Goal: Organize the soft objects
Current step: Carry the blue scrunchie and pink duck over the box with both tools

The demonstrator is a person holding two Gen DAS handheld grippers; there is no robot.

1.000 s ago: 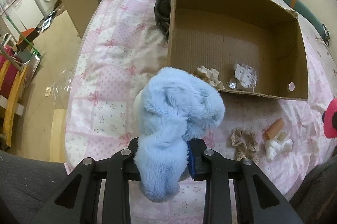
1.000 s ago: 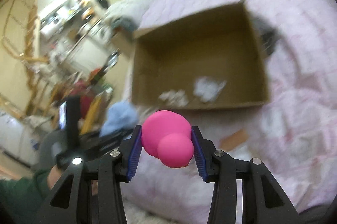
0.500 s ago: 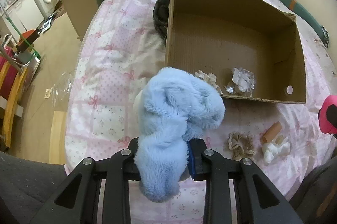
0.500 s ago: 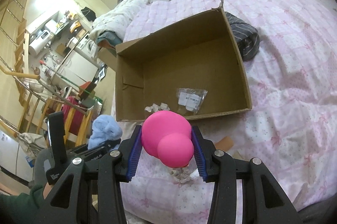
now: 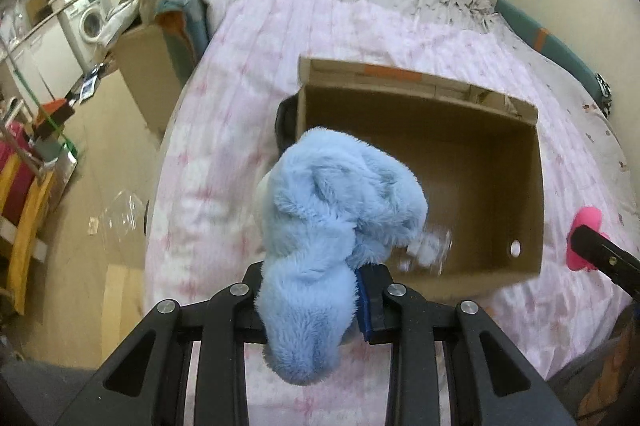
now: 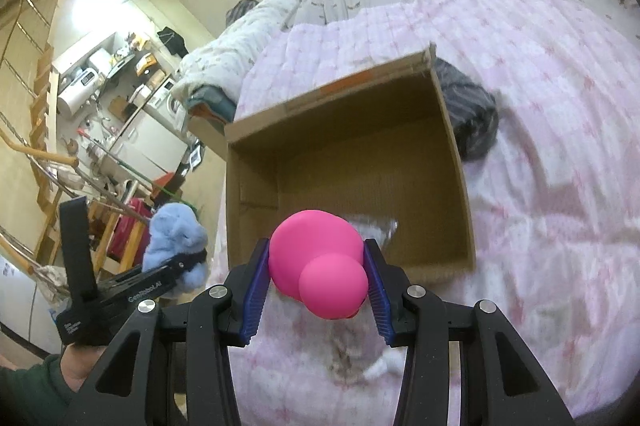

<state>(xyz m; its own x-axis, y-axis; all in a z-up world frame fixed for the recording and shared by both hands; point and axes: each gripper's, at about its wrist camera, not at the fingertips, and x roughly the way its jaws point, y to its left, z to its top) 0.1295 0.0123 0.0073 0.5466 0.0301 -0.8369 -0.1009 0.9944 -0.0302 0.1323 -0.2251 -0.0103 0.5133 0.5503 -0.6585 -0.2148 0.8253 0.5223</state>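
An open cardboard box (image 5: 500, 146) sits on a bed (image 5: 240, 106) covered with a pink patterned quilt; everything below is placed relative to this box. Inside it, against the near wall, lies a clear plastic packet (image 5: 430, 246) with something white in it; it is blurred and partly hidden, so what it holds cannot be told. The rest of the box floor that shows is bare brown cardboard. A small round hole (image 5: 515, 248) pierces the box's right wall near its front corner.

The left gripper (image 5: 310, 300) hangs in front of the box's near left corner, its fingers (image 5: 366, 302) closed part-way and pressed into a fluffy light blue plush toy (image 5: 336, 210), whose upper part overlaps the box's near left corner in the left view.

The right gripper (image 6: 316, 286) is in front of the box's near wall, its fingers (image 6: 254, 292) closed on a smooth pink toy (image 6: 320, 262) made of two rounded lumps.

A dark striped bundle of cloth (image 6: 468, 114) lies on the quilt touching the box's outer side, near a far corner. In front of the box, on the quilt, lie small pale fabric pieces (image 6: 360, 358), too blurred to identify.
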